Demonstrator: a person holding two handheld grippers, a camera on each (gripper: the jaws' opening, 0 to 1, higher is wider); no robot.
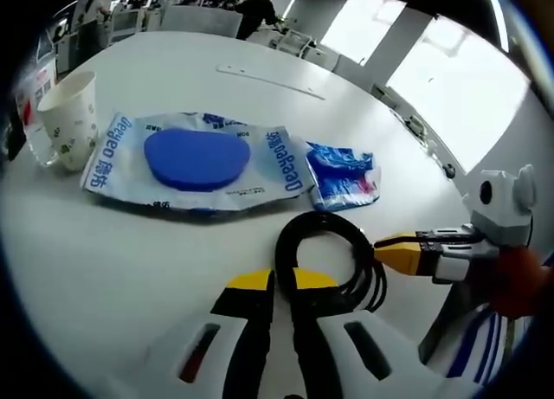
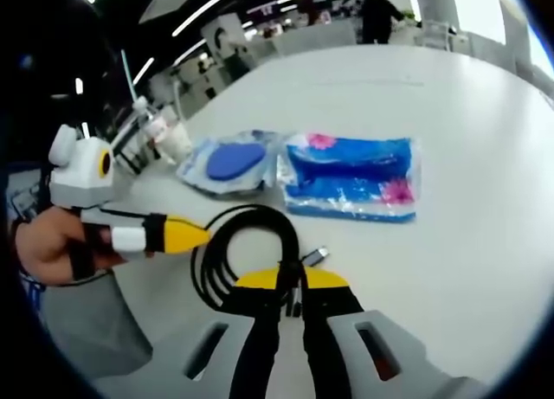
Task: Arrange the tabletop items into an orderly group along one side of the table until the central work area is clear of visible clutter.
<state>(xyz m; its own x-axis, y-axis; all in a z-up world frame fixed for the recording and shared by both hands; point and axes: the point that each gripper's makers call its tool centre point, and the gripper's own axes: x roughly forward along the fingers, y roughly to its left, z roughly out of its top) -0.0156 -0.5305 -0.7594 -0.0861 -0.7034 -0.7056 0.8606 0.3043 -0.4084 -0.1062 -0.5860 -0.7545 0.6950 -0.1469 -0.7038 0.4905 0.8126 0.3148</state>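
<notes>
A coiled black cable [image 1: 333,243] lies on the white table [image 1: 104,269] close in front of me. My left gripper [image 1: 283,282] is shut on the near side of the coil. My right gripper [image 1: 381,247] comes in from the right, pinching the coil's other side. In the right gripper view the same cable [image 2: 234,243] runs between the right gripper's [image 2: 292,282] yellow-tipped jaws, its metal plug [image 2: 316,256] lying beside them, and the left gripper [image 2: 203,234] meets the loop from the left. Beyond the coil lie a white wipes pack with a blue oval lid [image 1: 197,159] and a blue tissue pack [image 1: 344,176].
A patterned paper cup [image 1: 71,118] and a clear cup [image 1: 30,122] stand at the far left by the wipes pack. A thin white strip [image 1: 268,79] lies farther back. In the right gripper view a hand [image 2: 52,243] holds the left gripper; the cups [image 2: 169,135] stand beyond.
</notes>
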